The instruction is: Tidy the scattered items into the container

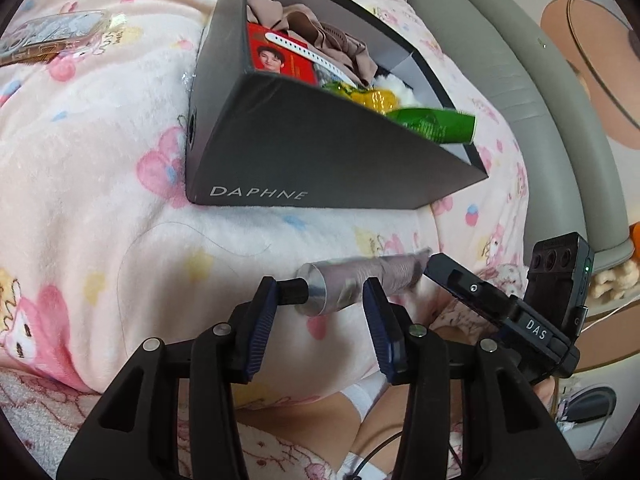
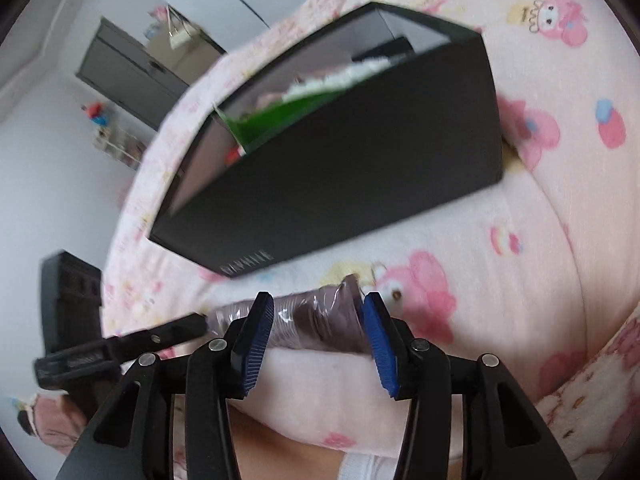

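A silver tube (image 1: 340,286) with a black cap lies crosswise on the pink blanket, just ahead of my left gripper (image 1: 320,300). That gripper is open; the cap sits by its left finger and the tube body runs behind its right finger. My right gripper (image 1: 436,266) reaches the tube's crimped end from the right. In the right wrist view the crumpled tube (image 2: 316,320) lies across the gap of my open right gripper (image 2: 318,312), with the left gripper (image 2: 188,326) at its far end. Behind stands the dark grey box (image 1: 320,160) (image 2: 360,168), holding a green tube (image 1: 436,124), a red card, a white strap and beige cloth.
A phone in a clear case (image 1: 52,36) lies on the blanket (image 1: 100,200) at the far left. A grey padded edge (image 1: 520,92) runs along the right. A person's bare leg (image 1: 312,412) shows below the grippers. A cabinet and white walls (image 2: 60,160) lie beyond the bed.
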Demonstrator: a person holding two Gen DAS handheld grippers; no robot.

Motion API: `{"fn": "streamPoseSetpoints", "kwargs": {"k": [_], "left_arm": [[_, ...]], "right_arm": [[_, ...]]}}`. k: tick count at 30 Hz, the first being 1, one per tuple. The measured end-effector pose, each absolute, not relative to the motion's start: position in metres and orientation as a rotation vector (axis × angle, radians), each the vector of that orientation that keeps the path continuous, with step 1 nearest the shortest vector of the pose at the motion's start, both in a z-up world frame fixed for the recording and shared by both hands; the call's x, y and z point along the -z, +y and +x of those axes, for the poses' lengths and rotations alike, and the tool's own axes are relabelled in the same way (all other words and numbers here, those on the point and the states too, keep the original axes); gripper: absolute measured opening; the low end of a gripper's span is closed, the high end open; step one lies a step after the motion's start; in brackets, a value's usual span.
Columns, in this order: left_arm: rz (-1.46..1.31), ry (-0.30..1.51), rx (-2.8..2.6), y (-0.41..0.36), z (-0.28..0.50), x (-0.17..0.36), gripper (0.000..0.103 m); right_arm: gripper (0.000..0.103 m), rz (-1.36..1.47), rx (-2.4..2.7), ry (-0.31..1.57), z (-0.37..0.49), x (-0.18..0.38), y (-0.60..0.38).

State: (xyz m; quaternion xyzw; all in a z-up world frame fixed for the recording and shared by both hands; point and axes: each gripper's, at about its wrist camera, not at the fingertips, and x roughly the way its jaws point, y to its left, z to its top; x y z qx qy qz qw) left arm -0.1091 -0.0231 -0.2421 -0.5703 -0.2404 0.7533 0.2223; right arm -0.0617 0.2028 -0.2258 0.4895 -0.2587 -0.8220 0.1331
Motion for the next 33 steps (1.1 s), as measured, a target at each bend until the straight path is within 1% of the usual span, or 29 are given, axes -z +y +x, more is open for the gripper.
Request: {"fn": "streamPoseSetpoints", "kwargs": {"k": [4,7,9,13,18,21,23,26,28,30,33], "left_arm": [[-1.545,-0.636,-2.011,-0.017,-0.105,0.238,0.04],[-1.58,-0.579,-2.04,-0.01,-0.106,0.24,0.04],[-1.597,-0.618,-2.031,-0.014,-0.109,0.243,0.04],[-1.554,-0.703,-2.039,-0.029,-0.104,0.238,0.04],[-1.623,-0.643,-2.058,-0.027,-0.096,0.243,0.04],[-1.71,-0.613,-2.117,-0.028,-0.098,0.251,0.04],[-1.697,-0.619,-2.134,-0.029,-0.1,0.25,0.04],[-1.646,-0.602,-2.241,-0.033,-0.109,0.239,0.04],[-1.704,-0.529,-2.311,-0.032,-0.12,0.239,0.04],[-1.759,-0.422,-2.338,-0.022,-0.129,0.243,0.04],[-1.702,-0.382,-2.322,-0.01,-0.134,0.242,0.04]], "right_arm": [[0.043,1.348,2.307,-0.764,-0.061,0.219,0.197],[0.043,1.35,2.337,-0.627,-0.056,0.212,0.18],[0.043,1.388,2.379,-0.569,-0.054,0.215,0.175],[0.043,1.516,2.38,-0.594,-0.049,0.219,0.195],[0.043,1.599,2.38,-0.505,-0.042,0.223,0.193],[0.043,1.65,2.34,-0.51,-0.048,0.236,0.186],[0.043,1.699,2.349,-0.512,-0.054,0.245,0.185],[0.043,1.627,2.409,-0.613,-0.061,0.234,0.198],[0.043,1.59,2.523,-0.559,-0.069,0.223,0.205],[0.043,1.612,2.556,-0.525,-0.078,0.223,0.208],[0.043,1.653,2.557,-0.506,-0.089,0.234,0.206]]}}
